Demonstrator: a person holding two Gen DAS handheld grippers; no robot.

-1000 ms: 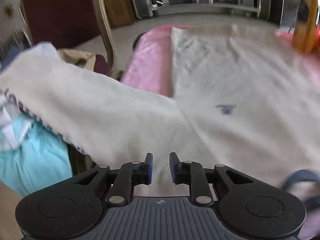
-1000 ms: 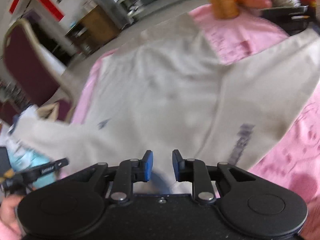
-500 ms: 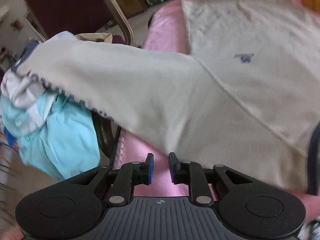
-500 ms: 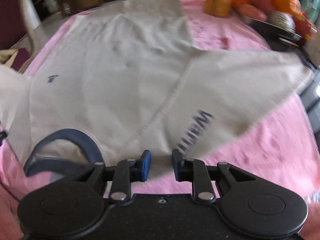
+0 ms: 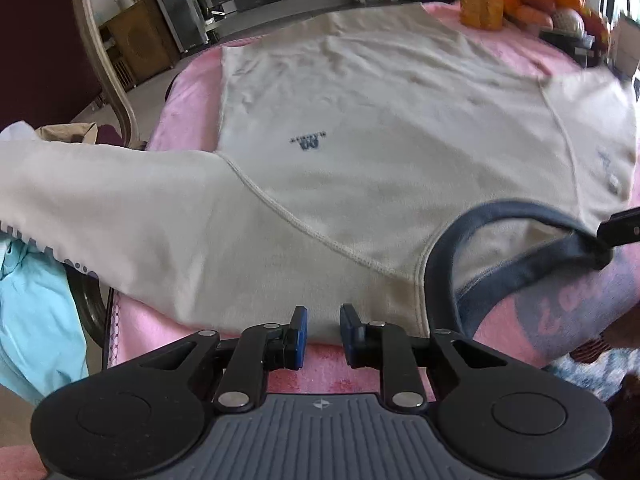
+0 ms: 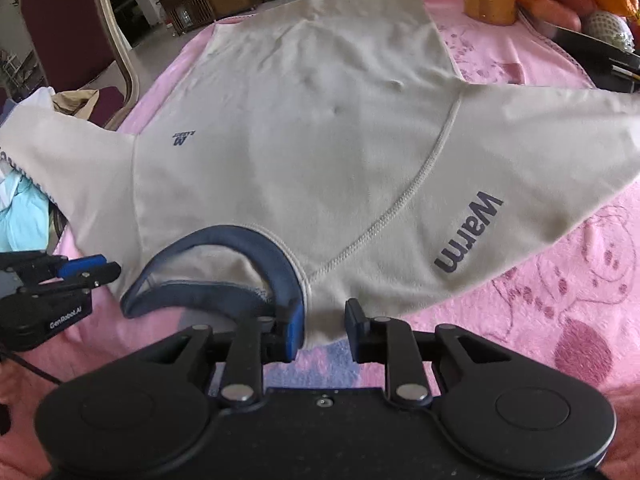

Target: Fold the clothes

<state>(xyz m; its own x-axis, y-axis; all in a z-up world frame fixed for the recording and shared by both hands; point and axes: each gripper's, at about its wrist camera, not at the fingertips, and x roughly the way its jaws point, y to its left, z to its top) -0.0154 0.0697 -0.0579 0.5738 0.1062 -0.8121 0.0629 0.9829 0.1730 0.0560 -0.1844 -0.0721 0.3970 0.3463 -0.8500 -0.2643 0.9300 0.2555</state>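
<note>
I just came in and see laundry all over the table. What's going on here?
A person with a handheld gripper in each hand is folding clothes. A cream sweatshirt lies face up and spread flat on the pink tablecloth, both sleeves out and no fold made yet. The left gripper and right gripper sit at its near edge, either side of the navy collar, jaws slightly apart with nothing pinched. The left jaws have just been opening a little. More clothes are heaped at the left.
</note>
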